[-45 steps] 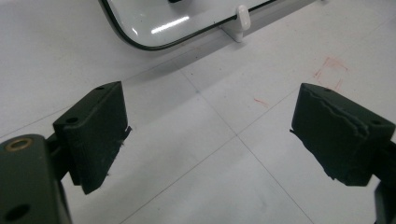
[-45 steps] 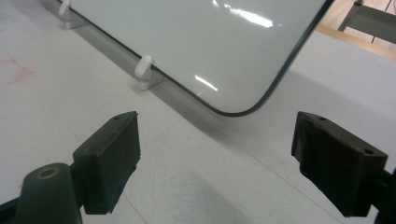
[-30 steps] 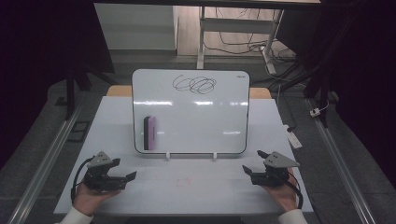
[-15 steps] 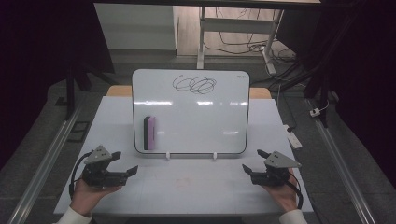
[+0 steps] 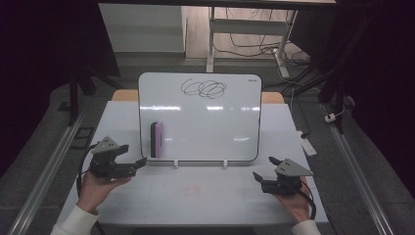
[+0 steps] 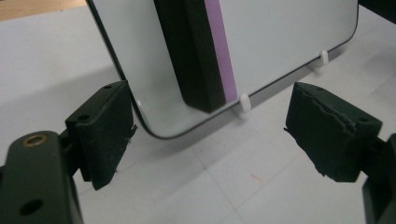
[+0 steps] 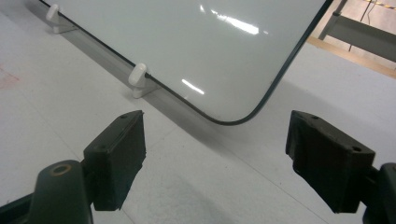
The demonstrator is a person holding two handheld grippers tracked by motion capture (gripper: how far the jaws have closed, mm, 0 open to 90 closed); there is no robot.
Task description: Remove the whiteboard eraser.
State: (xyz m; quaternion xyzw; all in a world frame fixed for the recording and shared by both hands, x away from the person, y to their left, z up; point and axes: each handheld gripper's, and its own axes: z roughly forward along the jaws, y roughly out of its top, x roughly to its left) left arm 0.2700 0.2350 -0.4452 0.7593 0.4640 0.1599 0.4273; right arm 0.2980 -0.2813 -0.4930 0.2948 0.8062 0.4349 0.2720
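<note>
The left gripper [image 5: 138,163] has its jaws wide apart and holds nothing. They have just been closing a tiny bit, with only air between them. Since a second ago this hand has come up off the table and moved toward the eraser [image 5: 156,139], so it looks like it is getting ready to grab it. The gripper now hangs just near the bottom left corner of the whiteboard [image 5: 205,127].

The eraser is black and purple. It stands up tall, stuck on the left part of the whiteboard, close to the bottom edge. In the left gripper view the eraser [image 6: 201,51] sits right ahead, between the two jaws but farther off.

The right gripper [image 5: 263,177] is open too, with nothing in it. It has stayed low at the near right of the table [image 5: 205,205], in front of the board's right corner.

At the top of the board is a black scribble [image 5: 204,88]. That is likely what needs wiping.

There is lots of bare table near the hands. The board's rounded edge and its little white feet [image 5: 174,163] are close to the left gripper, so it could bump them.
</note>
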